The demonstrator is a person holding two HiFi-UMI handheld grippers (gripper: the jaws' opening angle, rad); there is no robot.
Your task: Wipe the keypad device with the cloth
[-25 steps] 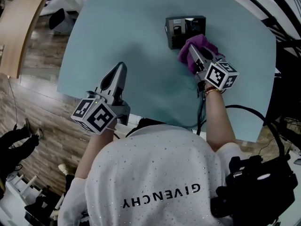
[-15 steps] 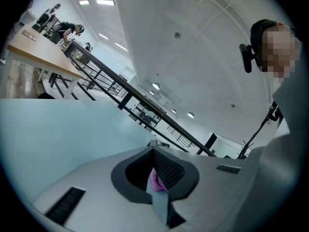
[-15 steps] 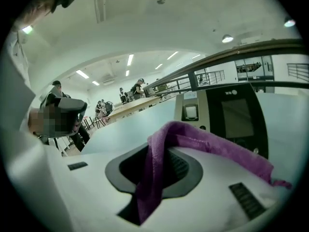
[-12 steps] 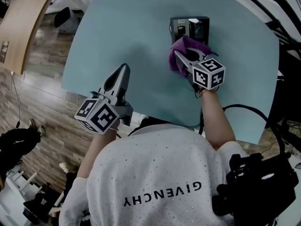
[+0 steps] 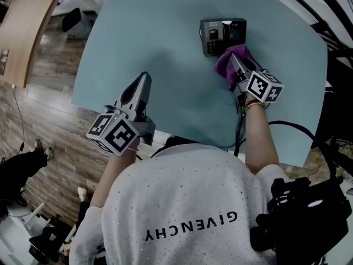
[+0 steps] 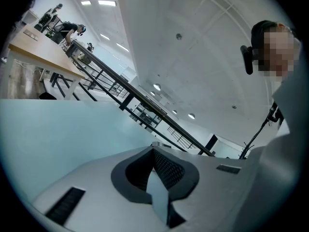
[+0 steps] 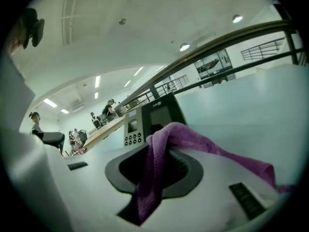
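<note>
A dark grey, box-shaped keypad device (image 5: 222, 32) is seen lying flat on the pale teal table (image 5: 154, 48), in the upper right-centre of the head view. A block of small keys and a little screen are carried on its left part, a larger dark panel on its right. A purple cloth (image 5: 227, 64) is bunched just below the device's lower right corner, apparently touching it. The cloth is clamped between the jaws of the right gripper (image 5: 234, 64); one fold is draped over a jaw, another hangs down between them.

the only readable text is "givenchy", printed upside down on the person's white shirt (image 5: 182, 195).
</note>
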